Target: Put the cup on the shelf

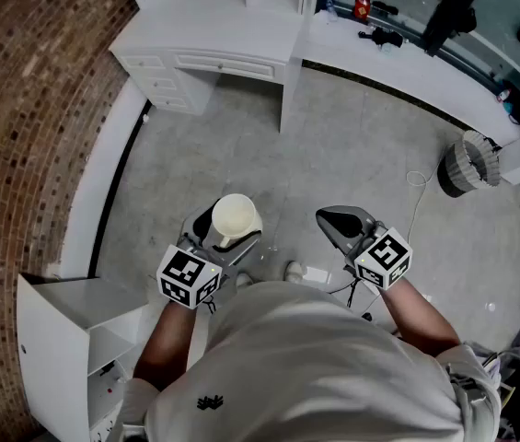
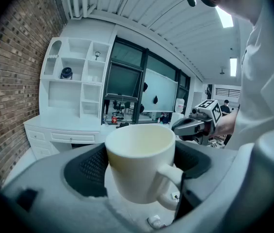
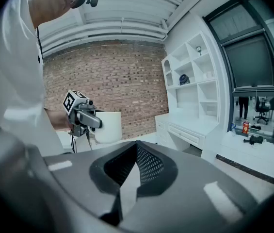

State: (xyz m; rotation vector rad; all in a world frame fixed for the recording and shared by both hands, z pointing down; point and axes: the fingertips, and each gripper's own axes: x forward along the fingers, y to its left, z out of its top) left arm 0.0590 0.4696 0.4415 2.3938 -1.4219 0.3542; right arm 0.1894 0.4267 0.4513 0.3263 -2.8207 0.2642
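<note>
The person's white shirt fills the bottom of the head view, with both forearms reaching forward from it. Just beyond, the left hand-held grey gripper has its jaws spread wide and pressed against either side of a cream-white ceramic cup. The cup sits upright and empty, its handle turned back toward the gripper body. Beside it, the right hand-held grey gripper has its jaws closed together at the tips with nothing between them. Each gripper carries its black-and-white marker cube near the wrist.

Below both lies a grey concrete floor, so the cup is held in the air, well apart from any furniture. A low white cabinet stands at the person's left, against the curved brown brick wall. A striped round bin stands further off to the right. Farthest ahead is a white desk with drawers, and above it a white open shelf unit with a small dark object in one compartment.
</note>
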